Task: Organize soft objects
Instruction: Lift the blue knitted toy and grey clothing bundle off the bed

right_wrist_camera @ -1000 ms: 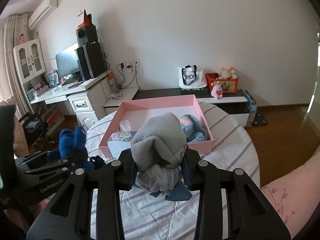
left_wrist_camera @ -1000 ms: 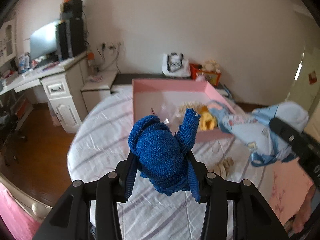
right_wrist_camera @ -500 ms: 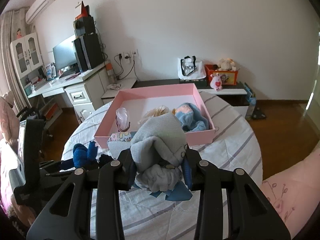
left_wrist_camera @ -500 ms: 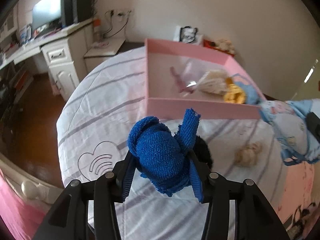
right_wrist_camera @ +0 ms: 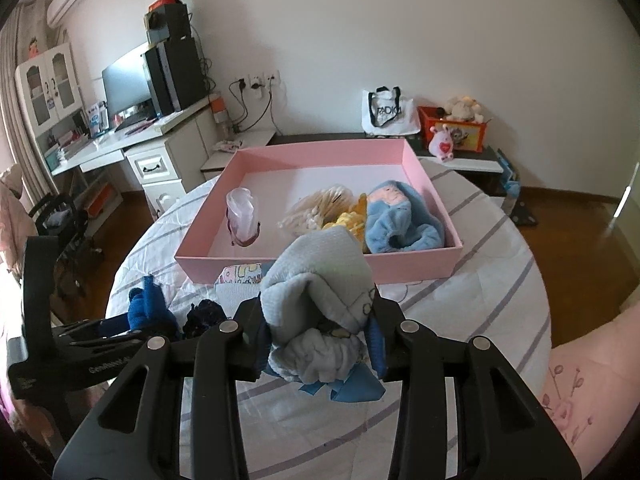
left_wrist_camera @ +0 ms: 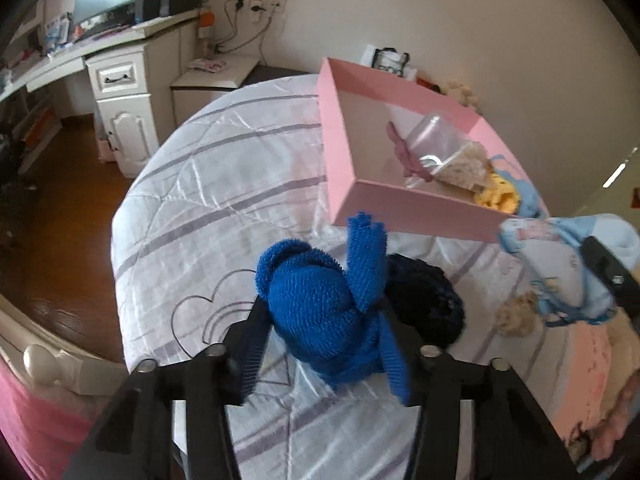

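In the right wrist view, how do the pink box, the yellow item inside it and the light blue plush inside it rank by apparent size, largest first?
1. pink box, clearly largest.
2. light blue plush.
3. yellow item, smallest as seen, though the grey-blue cloth in the right gripper partly hides it.

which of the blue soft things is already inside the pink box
The light blue plush lying in the pink box, beside the yellow item. The royal blue cloth and pale blue-grey cloth are each clamped in a gripper.

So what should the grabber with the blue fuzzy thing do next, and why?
Probably carry it forward over the pink box. The left gripper is shut on the blue knitted cloth, and it hangs over the bedspread, short of the box's near wall.
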Motion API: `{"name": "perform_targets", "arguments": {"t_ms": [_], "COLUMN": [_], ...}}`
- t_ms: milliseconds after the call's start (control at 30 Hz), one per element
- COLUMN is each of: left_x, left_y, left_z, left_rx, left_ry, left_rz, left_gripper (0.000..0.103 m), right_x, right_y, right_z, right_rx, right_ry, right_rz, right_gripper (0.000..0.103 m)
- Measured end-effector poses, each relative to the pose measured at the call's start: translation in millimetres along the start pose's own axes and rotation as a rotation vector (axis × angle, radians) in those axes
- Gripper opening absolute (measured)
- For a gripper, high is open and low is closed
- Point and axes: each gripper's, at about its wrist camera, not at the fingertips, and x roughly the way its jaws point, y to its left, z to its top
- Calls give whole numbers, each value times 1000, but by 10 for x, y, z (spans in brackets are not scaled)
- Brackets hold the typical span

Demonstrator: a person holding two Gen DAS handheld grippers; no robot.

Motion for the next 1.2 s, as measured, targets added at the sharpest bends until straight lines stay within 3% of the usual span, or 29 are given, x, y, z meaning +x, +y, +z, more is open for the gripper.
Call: {"name": "perform_targets", "arguments": {"t_ms": [133, 433, 1200], "left_x": [-127, -487, -1955], "left_y": [-43, -250, -862], "left_z": [-24, -118, -678], "left_rx": [22, 69, 170], "left_ry": [-41, -98, -373], "left_rz": [46, 41, 62], "left_gripper": [40, 39, 39], "right_x": [-16, -261, -1373], "right_y": [20, -14, -115], "right_z": [-12, -36, -161], "right_rx": [-2, 7, -2], "right_ry": [-1, -40, -236], "right_rz": [-1, -2, -16], "right_gripper": [36, 36, 36]}}
